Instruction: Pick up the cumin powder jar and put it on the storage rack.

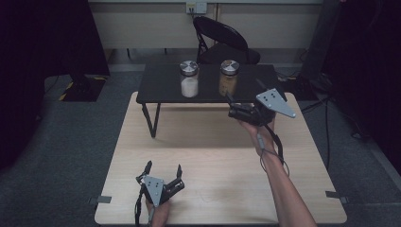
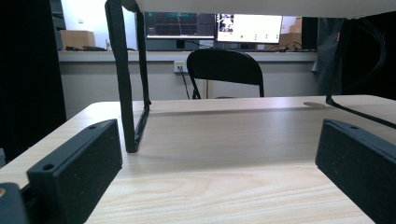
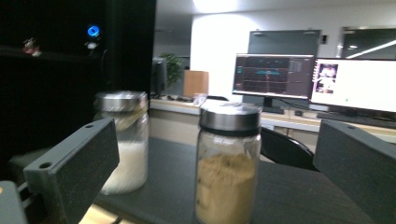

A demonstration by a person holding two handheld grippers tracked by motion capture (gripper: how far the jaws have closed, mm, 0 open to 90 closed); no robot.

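Observation:
Two glass jars with metal lids stand on a low black shelf (image 1: 161,85) at the far side of the wooden table (image 1: 208,156). One jar holds white powder (image 1: 189,79), the other brown powder (image 1: 229,78). My right gripper (image 1: 243,93) is raised just in front of the brown jar, open, its jaws pointing at it. In the right gripper view the brown jar (image 3: 227,172) stands between and beyond the wide jaws of the gripper (image 3: 217,140), untouched, with the white jar (image 3: 122,140) to its left. My left gripper (image 1: 163,166) rests open near the table's front edge, holding nothing (image 2: 219,144).
The shelf's black leg (image 2: 123,79) stands on the table ahead of the left gripper. A black folding chair (image 1: 222,40) is behind the table. Monitors (image 3: 355,84) sit on a desk at the back. Dark curtains flank both sides.

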